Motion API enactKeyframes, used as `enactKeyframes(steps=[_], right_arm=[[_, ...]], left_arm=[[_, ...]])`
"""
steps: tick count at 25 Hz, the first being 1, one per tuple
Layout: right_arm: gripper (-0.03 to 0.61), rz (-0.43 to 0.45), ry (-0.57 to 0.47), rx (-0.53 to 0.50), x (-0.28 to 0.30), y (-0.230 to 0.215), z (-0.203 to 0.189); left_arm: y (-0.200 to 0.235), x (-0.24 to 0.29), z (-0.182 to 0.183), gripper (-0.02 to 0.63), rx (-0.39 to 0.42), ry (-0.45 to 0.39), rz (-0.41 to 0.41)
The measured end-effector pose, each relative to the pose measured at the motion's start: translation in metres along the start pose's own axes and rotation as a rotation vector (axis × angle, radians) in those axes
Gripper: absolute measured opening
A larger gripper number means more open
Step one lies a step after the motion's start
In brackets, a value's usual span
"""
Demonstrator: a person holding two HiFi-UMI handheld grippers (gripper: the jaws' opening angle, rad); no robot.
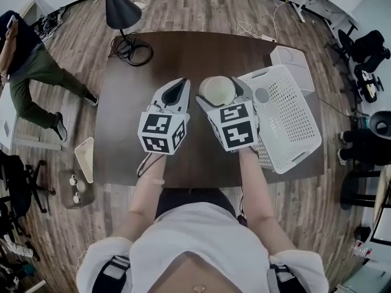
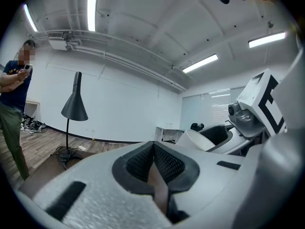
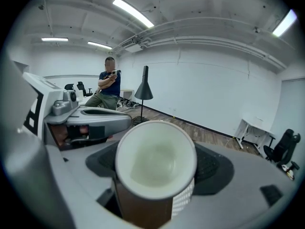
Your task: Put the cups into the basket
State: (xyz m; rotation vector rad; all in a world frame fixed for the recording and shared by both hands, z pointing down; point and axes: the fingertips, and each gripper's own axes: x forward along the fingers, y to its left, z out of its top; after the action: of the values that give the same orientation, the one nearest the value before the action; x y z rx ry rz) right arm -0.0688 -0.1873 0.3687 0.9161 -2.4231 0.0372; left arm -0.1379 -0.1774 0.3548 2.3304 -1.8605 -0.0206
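Observation:
My right gripper (image 1: 218, 97) is shut on a paper cup (image 1: 216, 90), held above the dark table (image 1: 134, 127) just left of the white perforated basket (image 1: 293, 127). In the right gripper view the cup (image 3: 155, 163) fills the jaws, its open mouth facing the camera, with a white inside and a brown sleeve. A round grey shape (image 1: 261, 95) lies inside the basket near its left wall; I cannot tell whether it is a cup. My left gripper (image 1: 177, 89) hovers beside the right one, its jaws closed together with nothing between them (image 2: 155, 168).
A black floor lamp (image 1: 119, 8) and coiled cables (image 1: 131, 49) stand at the table's far left. A white box (image 1: 292, 60) sits behind the basket. A person (image 1: 30, 72) sits on the floor at the left. Office chairs (image 1: 366, 47) stand at the right.

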Motion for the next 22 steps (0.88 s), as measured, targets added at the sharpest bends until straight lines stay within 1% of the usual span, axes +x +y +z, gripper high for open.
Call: enactKeyframes(steps=[5,10,14,22], right_arm=[[0.443,-0.048,-0.026,0.002,-0.006,-0.026,0.016],[0.443,-0.095,-0.024,0.007,-0.019,-0.05,0.016],[0.443,-0.13,-0.004,0.023,-0.034,-0.068,0.002],[0.443,-0.251,0.035,0.092,-0.074,-0.12,-0.036]], left_arm=[[-0.013,0.017,0.013,0.009,0.003,-0.025,-0.044],[-0.039,0.034,0.015,0.009,0.004,-0.026,-0.108],[-0.069,0.049,0.014,0.011,0.002,-0.027,-0.167],[-0.133,0.077,0.007,0.011,0.001,-0.015,-0.304]])
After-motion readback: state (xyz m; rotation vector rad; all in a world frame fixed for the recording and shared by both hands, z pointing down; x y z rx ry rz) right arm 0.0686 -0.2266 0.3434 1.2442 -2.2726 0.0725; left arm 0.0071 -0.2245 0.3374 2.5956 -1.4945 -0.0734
